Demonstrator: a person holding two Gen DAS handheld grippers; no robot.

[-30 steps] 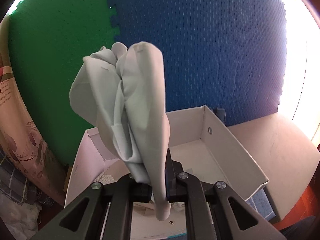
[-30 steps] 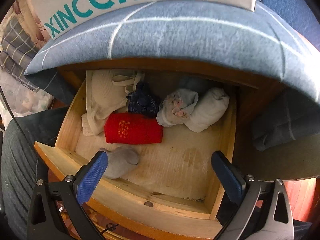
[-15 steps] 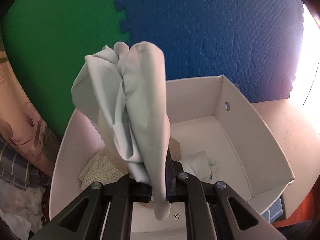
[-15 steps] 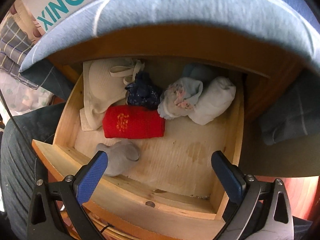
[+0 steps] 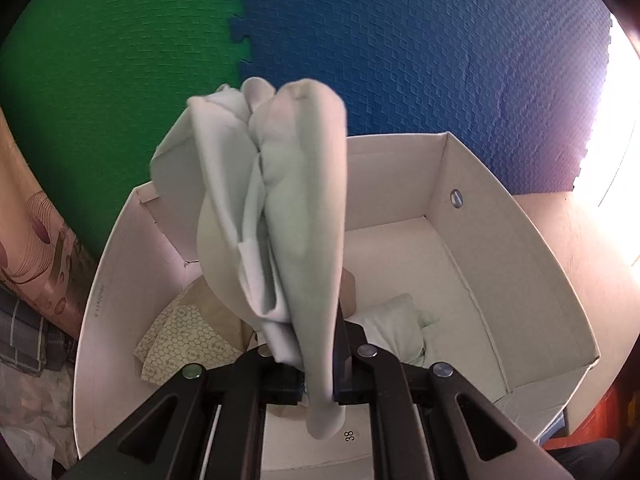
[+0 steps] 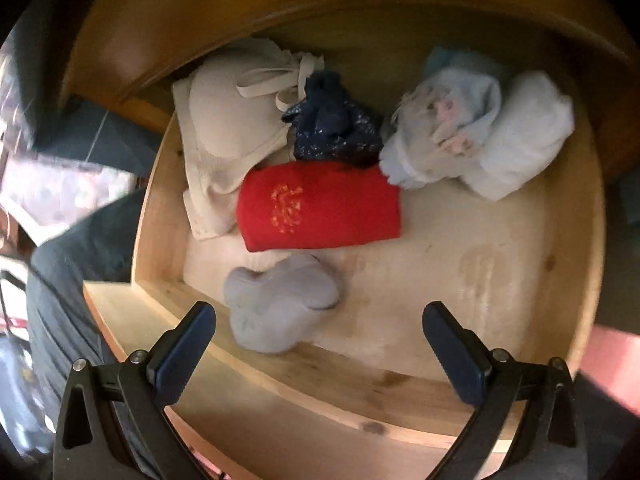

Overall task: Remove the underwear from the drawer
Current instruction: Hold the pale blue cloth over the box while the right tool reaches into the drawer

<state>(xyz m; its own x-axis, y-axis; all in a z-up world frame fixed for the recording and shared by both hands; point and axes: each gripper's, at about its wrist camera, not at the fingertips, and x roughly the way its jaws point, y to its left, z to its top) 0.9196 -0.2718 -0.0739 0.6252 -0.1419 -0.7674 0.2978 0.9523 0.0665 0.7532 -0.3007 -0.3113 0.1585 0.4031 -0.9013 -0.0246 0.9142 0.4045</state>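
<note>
Left gripper (image 5: pixel 316 376) is clamped tight on a pale grey-green garment (image 5: pixel 276 208), the cloth bunched between the pads and its loose bulk filling the view in front of the camera, right over the open white shoe box (image 5: pixel 516 264); a folded pale piece (image 5: pixel 396 328) already lies inside. Over at the wooden drawer (image 6: pixel 360 384), the right gripper (image 6: pixel 318 348) has its jaws spread wide, nothing between them, pointing down at the contents. Plenty left in there: a grey bundle (image 6: pixel 280 304) nearest the front edge, just ahead of the blue pads, a red folded piece (image 6: pixel 320 204) behind it, a navy speckled one (image 6: pixel 336 128), a beige bra (image 6: pixel 228 132) and pale rolls (image 6: pixel 480 128) at the back. All soft, light, floppy stuff, I'd say – nothing to break, but it sags and unrolls, so pinch through the thick middle of the grey bundle, not a loose edge
</note>
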